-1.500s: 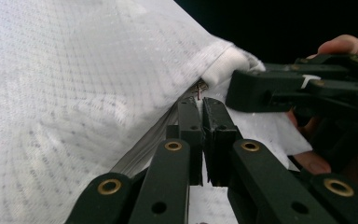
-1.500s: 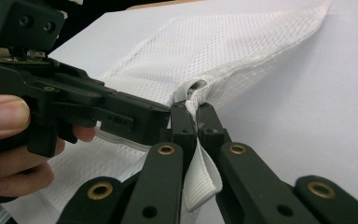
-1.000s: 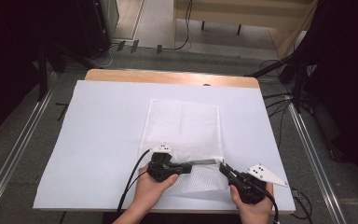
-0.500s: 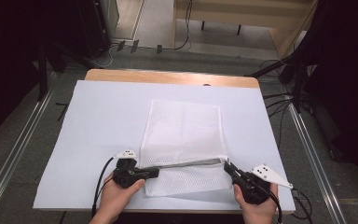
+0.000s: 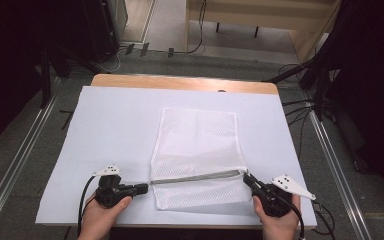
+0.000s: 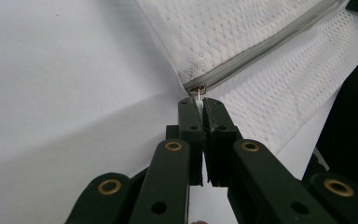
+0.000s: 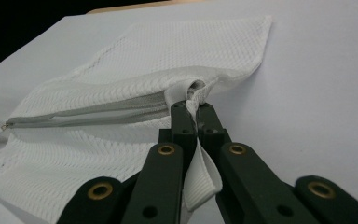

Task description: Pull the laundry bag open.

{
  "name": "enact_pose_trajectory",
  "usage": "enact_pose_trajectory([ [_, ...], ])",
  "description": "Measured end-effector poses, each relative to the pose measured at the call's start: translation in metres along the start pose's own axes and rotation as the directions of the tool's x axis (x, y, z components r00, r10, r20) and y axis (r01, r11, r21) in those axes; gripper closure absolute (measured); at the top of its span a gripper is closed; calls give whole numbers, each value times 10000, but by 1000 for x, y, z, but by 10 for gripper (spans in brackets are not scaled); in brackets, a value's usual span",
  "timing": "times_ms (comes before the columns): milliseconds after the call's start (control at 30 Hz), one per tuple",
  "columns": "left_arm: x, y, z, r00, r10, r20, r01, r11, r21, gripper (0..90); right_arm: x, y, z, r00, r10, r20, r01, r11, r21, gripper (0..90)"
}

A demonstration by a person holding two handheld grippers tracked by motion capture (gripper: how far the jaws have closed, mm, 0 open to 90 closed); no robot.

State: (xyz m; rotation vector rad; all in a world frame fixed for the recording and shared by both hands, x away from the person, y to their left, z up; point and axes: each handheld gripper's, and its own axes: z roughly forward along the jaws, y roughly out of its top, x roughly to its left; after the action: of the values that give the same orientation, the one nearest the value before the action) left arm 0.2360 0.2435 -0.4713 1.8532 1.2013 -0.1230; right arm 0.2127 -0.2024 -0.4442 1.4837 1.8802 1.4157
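Observation:
A white mesh bag lies flat on the white table cover. A grey zipper runs across the bag near its front end. My left gripper sits at the zipper's left end, shut on the small metal zipper pull. In the left gripper view its jaws meet just below the slider. My right gripper is at the zipper's right end, shut on the bag's corner fabric. A white fabric loop hangs down between its jaws.
The table's wooden far edge shows beyond the cover. Metal rails and cables run along the floor on both sides. Dark equipment stands at the back left and right. The person's hands rest at the table's front edge.
My left gripper has slid left along the zipper with the pull, from mid-bag to the bag's left edge. The right gripper has stayed put on the bag's right corner.

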Motion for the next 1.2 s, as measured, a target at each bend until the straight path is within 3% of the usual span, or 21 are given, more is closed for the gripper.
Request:
enact_pose_trajectory([
  [167,-2,-2,-7,9994,209,-266,-211,9998,-62,883,3,-1,2,9998,-165,56,164,9998,82,900],
  [433,-2,-3,-13,9998,158,-152,-162,9996,-240,882,5,-4,4,9996,-198,202,193,9995,237,900],
  [500,0,-4,-14,9998,72,210,-65,9994,-342,881,4,-5,3,9999,-129,112,127,9997,199,900],
  [733,-4,-4,-17,9994,166,318,-144,9974,-700,866,2,-8,2,9995,70,-298,-54,9987,513,897],
  [800,-5,-3,-17,9997,123,229,-102,9959,-901,781,1,-8,4,9985,221,-510,-183,9972,726,884],
  [900,-7,-3,-18,9998,165,108,-152,9936,-1122,670,-1,-11,8,9966,487,-663,-407,9922,1177,710],
  [933,-7,-2,-17,9999,118,5,-116,9926,-1213,670,-1,-11,8,9966,487,-663,-407,9922,1177,710],
  [1033,-8,-3,-16,9996,-59,-261,26,9921,-1252,590,-3,-14,8,9986,524,-10,-519,9913,1209,544],
  [1200,-13,-6,-15,9986,-45,-522,-22,9917,-1288,568,-9,-15,4,9972,608,437,-653,9917,1110,531],
])
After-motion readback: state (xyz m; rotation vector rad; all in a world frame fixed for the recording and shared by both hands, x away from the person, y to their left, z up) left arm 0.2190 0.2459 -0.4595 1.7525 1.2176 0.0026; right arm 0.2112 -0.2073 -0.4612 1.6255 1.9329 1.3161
